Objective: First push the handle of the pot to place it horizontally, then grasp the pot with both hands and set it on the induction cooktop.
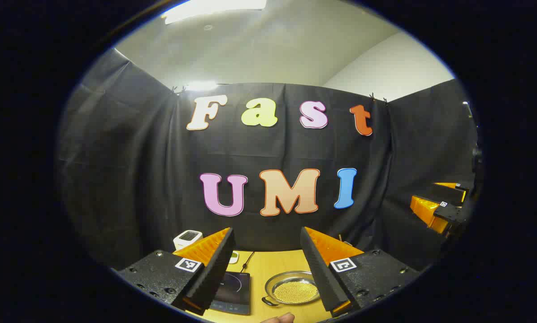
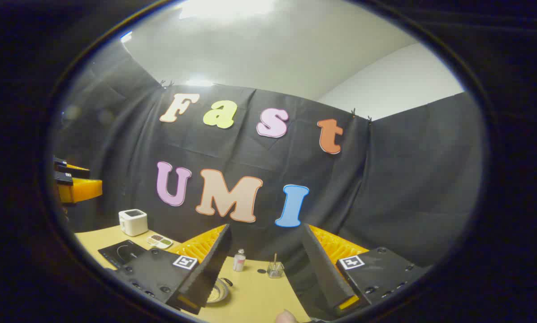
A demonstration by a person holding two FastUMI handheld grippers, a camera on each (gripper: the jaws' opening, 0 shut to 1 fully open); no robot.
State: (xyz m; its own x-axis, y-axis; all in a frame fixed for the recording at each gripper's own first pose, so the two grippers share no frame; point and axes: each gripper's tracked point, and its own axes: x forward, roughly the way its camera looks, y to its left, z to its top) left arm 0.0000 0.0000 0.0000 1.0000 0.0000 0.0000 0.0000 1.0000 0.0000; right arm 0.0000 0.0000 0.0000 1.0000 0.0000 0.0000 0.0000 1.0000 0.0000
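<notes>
While both grippers (image 1: 265, 269) (image 2: 265, 273) hover open, the pot (image 1: 292, 289) sits beside the cooktop (image 1: 234, 291), handle (image 1: 269, 301) toward the viewer.

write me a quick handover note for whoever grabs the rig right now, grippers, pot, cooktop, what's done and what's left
Left hand-held gripper: open, holding nothing, raised above the table and aimed at the booth wall.
Right hand-held gripper: open, holding nothing, also raised.
Pot: on the table, right of the induction cooktop in the left gripper view, not on it. A small handle shows at its near-left rim; the handle's lie is hard to judge from here.
Done: nothing visible yet; neither gripper touches the pot.
Left: push the handle horizontal, grasp the pot with both grippers, set it on the cooktop.
</notes>
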